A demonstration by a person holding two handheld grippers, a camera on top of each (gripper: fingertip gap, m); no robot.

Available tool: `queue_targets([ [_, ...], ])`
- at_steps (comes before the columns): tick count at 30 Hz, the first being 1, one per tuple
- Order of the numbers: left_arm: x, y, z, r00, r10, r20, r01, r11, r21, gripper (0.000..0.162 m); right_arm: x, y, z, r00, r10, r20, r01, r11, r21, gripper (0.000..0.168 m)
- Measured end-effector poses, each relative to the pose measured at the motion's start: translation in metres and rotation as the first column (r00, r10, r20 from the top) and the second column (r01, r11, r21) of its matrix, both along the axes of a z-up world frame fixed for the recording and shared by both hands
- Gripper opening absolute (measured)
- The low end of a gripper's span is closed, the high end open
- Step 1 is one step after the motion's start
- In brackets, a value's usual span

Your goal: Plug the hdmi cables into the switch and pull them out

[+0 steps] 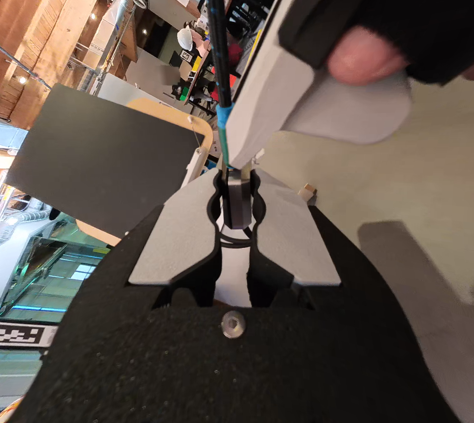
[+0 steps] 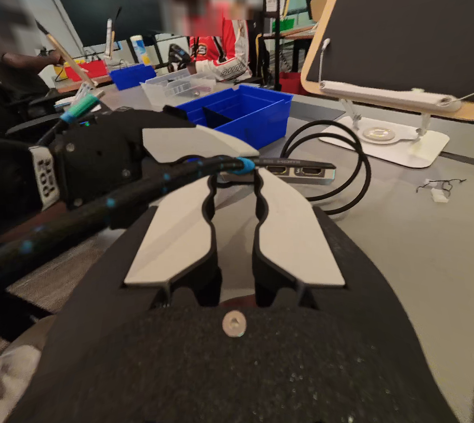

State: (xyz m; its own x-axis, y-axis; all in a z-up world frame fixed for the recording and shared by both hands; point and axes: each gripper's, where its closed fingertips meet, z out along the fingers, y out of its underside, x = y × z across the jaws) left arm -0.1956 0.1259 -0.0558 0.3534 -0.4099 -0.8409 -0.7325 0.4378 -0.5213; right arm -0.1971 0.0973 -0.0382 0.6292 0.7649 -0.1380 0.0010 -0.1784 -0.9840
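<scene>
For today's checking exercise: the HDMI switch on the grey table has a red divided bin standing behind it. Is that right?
Not quite: the divided bin behind the HDMI switch is blue, not red. The right wrist view shows it standing on the grey table behind the switch.

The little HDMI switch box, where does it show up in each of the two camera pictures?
Left wrist view: the switch box sits mid-frame, seen edge-on, pinched between the left claw fingers.
Right wrist view: the switch box lies just above centre, ports facing the camera, beyond the right claw.
Shared landmark: the black cable with blue flecks, ending in a blue collar at the box.
</scene>
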Motion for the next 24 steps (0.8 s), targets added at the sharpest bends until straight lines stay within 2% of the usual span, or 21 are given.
queue_targets([
  [5,0.004,-0.005,-0.014,0.999,0.005,-0.035,-0.005,1.000,-0.009,0.020,0.003,0.002,-0.005,0.997,-0.062,0.035,0.061,0.998,0.019,0.021],
  [7,0.001,-0.002,-0.021,0.998,0.024,-0.049,-0.025,0.999,-0.024,0.020,0.003,0.004,-0.015,0.992,-0.061,0.111,0.063,0.998,-0.018,0.021],
  [13,-0.004,-0.002,-0.032,0.996,0.026,-0.089,-0.026,1.000,-0.007,0.021,-0.001,0.004,-0.030,0.984,-0.040,0.172,0.054,0.996,-0.073,0.021],
  [16,-0.008,-0.004,-0.035,0.995,0.026,-0.095,-0.026,1.000,-0.006,0.021,-0.004,0.001,-0.034,0.986,-0.025,0.162,0.041,0.994,-0.096,0.021],
  [24,-0.007,-0.009,-0.024,0.998,0.030,-0.060,-0.028,0.999,0.025,0.021,-0.005,-0.008,-0.024,0.979,-0.099,0.178,0.102,0.995,-0.009,0.021],
])
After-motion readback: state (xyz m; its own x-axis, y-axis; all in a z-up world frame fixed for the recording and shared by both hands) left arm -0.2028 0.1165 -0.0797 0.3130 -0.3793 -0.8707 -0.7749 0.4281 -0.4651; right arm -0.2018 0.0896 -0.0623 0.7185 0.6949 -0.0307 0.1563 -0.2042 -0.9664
